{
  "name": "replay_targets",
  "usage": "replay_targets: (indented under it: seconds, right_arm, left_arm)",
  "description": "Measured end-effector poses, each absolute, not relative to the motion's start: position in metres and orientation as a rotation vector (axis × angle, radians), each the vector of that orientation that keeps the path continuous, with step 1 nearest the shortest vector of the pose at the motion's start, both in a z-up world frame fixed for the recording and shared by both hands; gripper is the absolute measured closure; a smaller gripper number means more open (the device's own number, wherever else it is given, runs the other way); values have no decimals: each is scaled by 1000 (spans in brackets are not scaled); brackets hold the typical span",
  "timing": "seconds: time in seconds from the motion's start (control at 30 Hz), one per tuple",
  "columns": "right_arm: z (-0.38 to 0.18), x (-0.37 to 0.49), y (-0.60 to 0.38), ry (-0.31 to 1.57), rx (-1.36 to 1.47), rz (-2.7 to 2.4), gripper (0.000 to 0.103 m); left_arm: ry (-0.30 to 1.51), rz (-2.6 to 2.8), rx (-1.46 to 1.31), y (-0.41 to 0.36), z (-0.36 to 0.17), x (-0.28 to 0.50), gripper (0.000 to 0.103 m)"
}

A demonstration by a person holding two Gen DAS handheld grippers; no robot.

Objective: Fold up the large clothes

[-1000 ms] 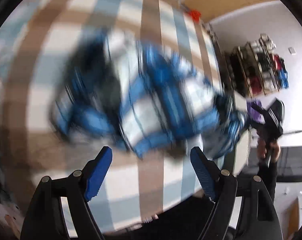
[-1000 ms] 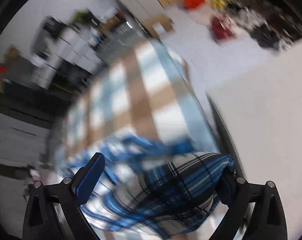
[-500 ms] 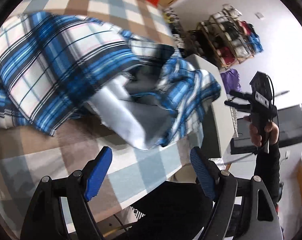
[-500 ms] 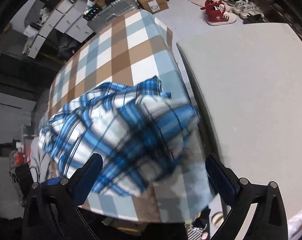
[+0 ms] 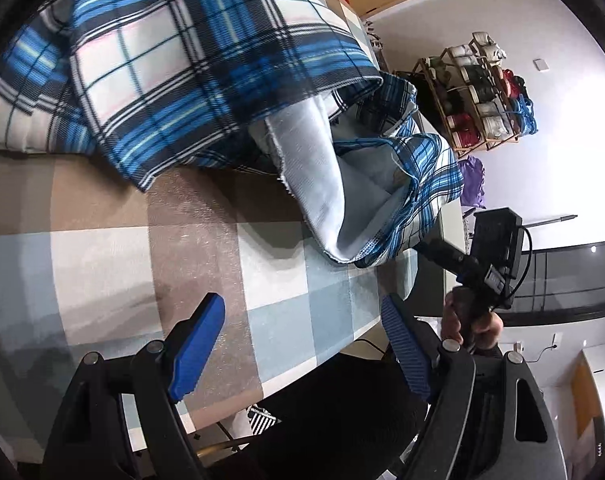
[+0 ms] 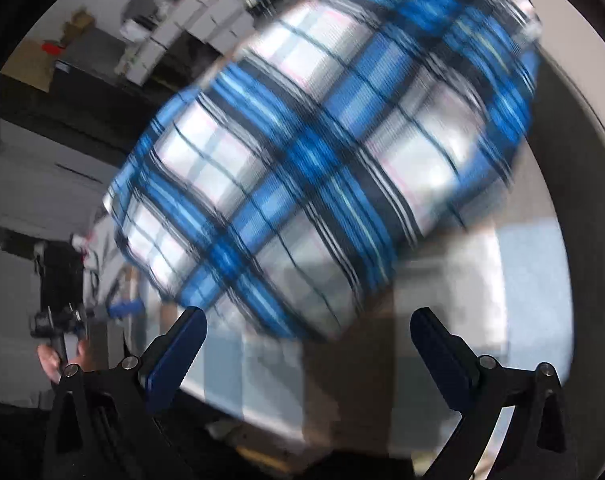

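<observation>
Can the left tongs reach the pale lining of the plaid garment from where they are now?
Probably yes. The left tongs are open and empty, and only bare tablecloth lies between them and the lining ahead.

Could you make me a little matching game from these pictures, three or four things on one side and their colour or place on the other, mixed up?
Things:
1. plaid garment
2. tablecloth
3. left gripper fingers
4. wooden rack

Descriptions:
A. against the white wall, stacked with rolled items
B. brown, white and pale blue checks
C. blue, spread apart, nothing between them
D. crumpled in a heap, pale lining showing

Pairs: 1-D, 2-B, 3-C, 4-A
</observation>
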State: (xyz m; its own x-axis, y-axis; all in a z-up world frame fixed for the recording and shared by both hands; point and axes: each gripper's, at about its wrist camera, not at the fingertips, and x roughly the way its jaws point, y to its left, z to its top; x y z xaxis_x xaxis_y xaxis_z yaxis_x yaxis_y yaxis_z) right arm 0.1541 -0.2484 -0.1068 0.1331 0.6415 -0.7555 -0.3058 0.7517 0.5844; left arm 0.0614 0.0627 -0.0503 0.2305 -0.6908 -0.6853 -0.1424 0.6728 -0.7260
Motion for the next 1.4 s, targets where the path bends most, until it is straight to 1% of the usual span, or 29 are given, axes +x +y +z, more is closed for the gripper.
replay_targets:
  seconds: [0.03, 0.07, 0.1, 0.13, 0.17, 0.2, 0.27, 0.33, 0.43, 0.57, 0.7, 0.73, 0.83, 0.97, 1.0, 1.03, 1.07, 1.1, 1.13, 1.17, 1.2, 1.27, 1.33, 1.4]
  right_arm:
    - [-108, 158, -241, 1263, 340, 733, 2]
    - [-110, 160, -237, 1276, 354, 741, 7]
    - [-111, 162, -231, 1302, 405, 750, 35]
    - [-111, 163, -227, 1322, 440, 773, 73]
    - [-107, 163, -223, 1326, 469, 795, 85]
    - [-95, 164, -220, 1291, 492, 801, 91]
    - [-73, 168, -218, 1245, 537, 840, 94]
    - [-39, 176, -222, 1156, 621, 874, 94]
    - [1, 197, -226, 1019, 646, 850, 95]
    - [17, 244, -225, 988, 721, 798, 95]
    - [20, 288, -205, 994, 719, 739, 95]
    - [18, 303, -196, 1010, 680, 704, 94]
    - [-17, 330, -168, 1145, 649, 624, 94]
    - [-35, 352, -166, 1197, 523, 522, 93]
    - [-39, 359, -166, 1212, 517, 521, 90]
    - [-40, 364, -172, 1213, 541, 513, 70]
    - [-37, 367, -180, 1178, 578, 517, 49]
    - [-32, 366, -187, 1125, 602, 520, 5]
    - [-21, 359, -200, 1017, 627, 496, 0]
    - [-9, 351, -211, 936, 633, 513, 0]
    - [1, 344, -214, 909, 618, 571, 0]
    - [14, 326, -212, 923, 505, 652, 0]
    - [28, 285, -197, 907, 239, 740, 0]
    - [29, 238, -174, 869, -46, 809, 0]
  left_arm:
    - [1309, -433, -796, 66, -49, 59, 26]
    - [1310, -428, -805, 68, -50, 59, 26]
    - [1310, -424, -811, 66, -52, 59, 26]
    - [1313, -421, -822, 68, -54, 58, 26]
    - [1318, -421, -825, 68, -55, 57, 26]
    - [1324, -419, -824, 68, -57, 56, 26]
    - [1335, -417, -812, 66, -58, 57, 26]
    - [1338, -415, -797, 65, -56, 59, 26]
    - [1329, -404, -770, 63, -51, 66, 26]
    - [1305, -385, -733, 60, -47, 75, 26]
    - [1282, -399, -717, 52, -42, 80, 26]
    - [1278, -397, -713, 52, -41, 80, 26]
    - [1281, -396, -704, 51, -43, 83, 26]
    - [1281, -385, -695, 51, -45, 86, 26]
    - [1280, -385, -697, 51, -46, 86, 26]
    - [1282, -381, -698, 51, -47, 85, 26]
    - [1286, -379, -699, 52, -49, 85, 26]
    - [1287, -379, -702, 53, -50, 83, 26]
    - [1288, -377, -703, 53, -51, 82, 26]
    - [1290, -374, -703, 53, -52, 81, 26]
    - [1291, -374, -703, 54, -53, 80, 26]
    - [1296, -373, -707, 53, -54, 78, 26]
    - [1295, -375, -691, 52, -55, 74, 26]
    - [1291, -369, -671, 53, -53, 71, 26]
